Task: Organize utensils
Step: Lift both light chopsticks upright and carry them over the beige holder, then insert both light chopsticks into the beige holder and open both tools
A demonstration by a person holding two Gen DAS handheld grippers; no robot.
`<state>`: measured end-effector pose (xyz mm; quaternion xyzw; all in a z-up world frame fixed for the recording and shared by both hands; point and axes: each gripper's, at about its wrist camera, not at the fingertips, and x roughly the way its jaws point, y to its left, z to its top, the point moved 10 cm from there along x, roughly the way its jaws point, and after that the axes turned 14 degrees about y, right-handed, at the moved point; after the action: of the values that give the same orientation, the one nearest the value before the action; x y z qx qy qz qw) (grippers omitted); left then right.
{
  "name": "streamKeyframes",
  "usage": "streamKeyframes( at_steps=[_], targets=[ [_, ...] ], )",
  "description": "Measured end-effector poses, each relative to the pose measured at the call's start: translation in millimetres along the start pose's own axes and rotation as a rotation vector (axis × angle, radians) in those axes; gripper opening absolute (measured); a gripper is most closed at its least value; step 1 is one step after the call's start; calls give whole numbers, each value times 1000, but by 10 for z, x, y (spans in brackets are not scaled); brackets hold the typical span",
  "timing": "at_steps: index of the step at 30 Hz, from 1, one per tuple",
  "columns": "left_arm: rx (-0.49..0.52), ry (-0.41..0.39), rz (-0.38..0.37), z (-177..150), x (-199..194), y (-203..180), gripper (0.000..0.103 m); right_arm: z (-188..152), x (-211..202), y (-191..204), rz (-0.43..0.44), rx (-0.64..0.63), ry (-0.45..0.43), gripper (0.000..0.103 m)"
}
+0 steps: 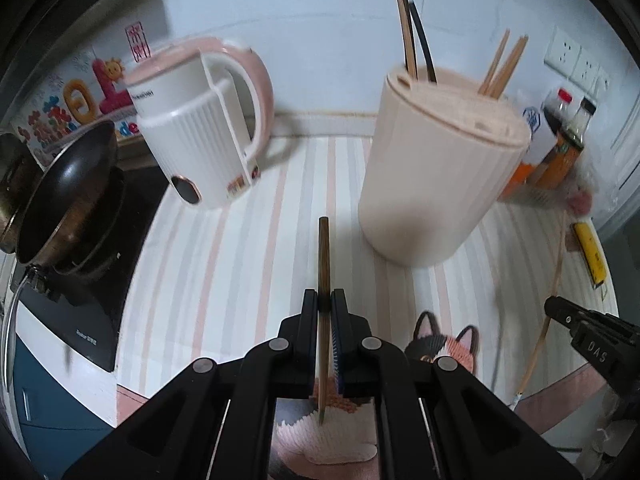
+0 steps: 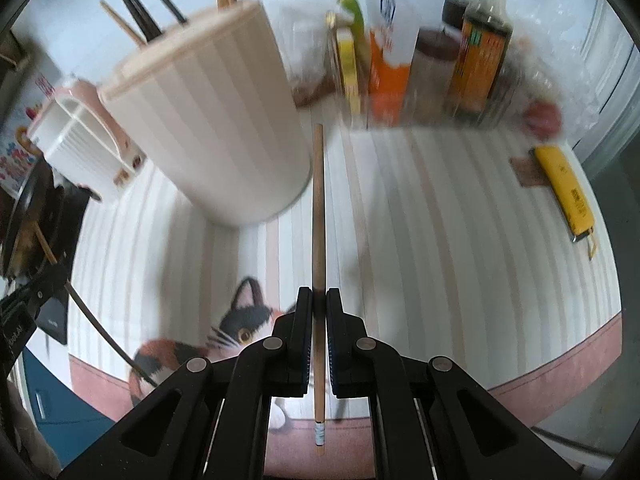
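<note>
So, clamping one chopstick per hand right now: left tongs (image 1: 325, 300) pinching shut on a dark wooden chopstick (image 1: 323, 256), right tongs (image 2: 319, 300) squeezing a pale bamboo chopstick (image 2: 318, 200) the same way. Both sticking forward past the fingertips and trailing back under the rig, so gripping somewhere around the middle-to-lower part of each. Probably handling as light, stiff, smooth little rods, nothing fragile, but likely pivoting or sliding in the pads if tilted hard. Holding nearer the middle looking like the safer bet than near an end.

Hanging just ahead: the cream ribbed utensil holder (image 1: 436, 176), standing upright, already carrying black chopsticks (image 1: 420, 36) and a few light ones (image 1: 502, 68) through slots in its lid. Guessing those slots as the target, so needing careful lining up.

Sitting underneath: a table (image 2: 440, 220) covered in a pink-and-white striped cloth with a cat picture (image 2: 240, 324) at the near edge. Crowding the back: a white and pink kettle (image 1: 196, 128), sauce bottles (image 2: 480, 48), a yellow tool (image 2: 566, 192), plus a black wok (image 1: 60, 192) on the stove.
</note>
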<state>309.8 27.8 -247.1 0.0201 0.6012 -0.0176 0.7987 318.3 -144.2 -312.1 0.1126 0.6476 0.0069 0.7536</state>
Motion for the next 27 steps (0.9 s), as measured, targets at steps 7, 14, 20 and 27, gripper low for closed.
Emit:
streamKeyframes(
  at_steps=[7,14,20,27],
  targets=[
    [-25,-69,14,220,-226,81,4,203,-236,28,40,27,-88,7],
    [-36,-149,9,473,-538,89,4,392,-534,184,73,5,-167,7],
    [-53,-218,-19,682,-966,104,4,566,-813,321,114,-12,-226,7],
    [-54,-300,-108,1016,-1604,-33,4,962,-1415,529,219,-38,-309,7]
  ],
)
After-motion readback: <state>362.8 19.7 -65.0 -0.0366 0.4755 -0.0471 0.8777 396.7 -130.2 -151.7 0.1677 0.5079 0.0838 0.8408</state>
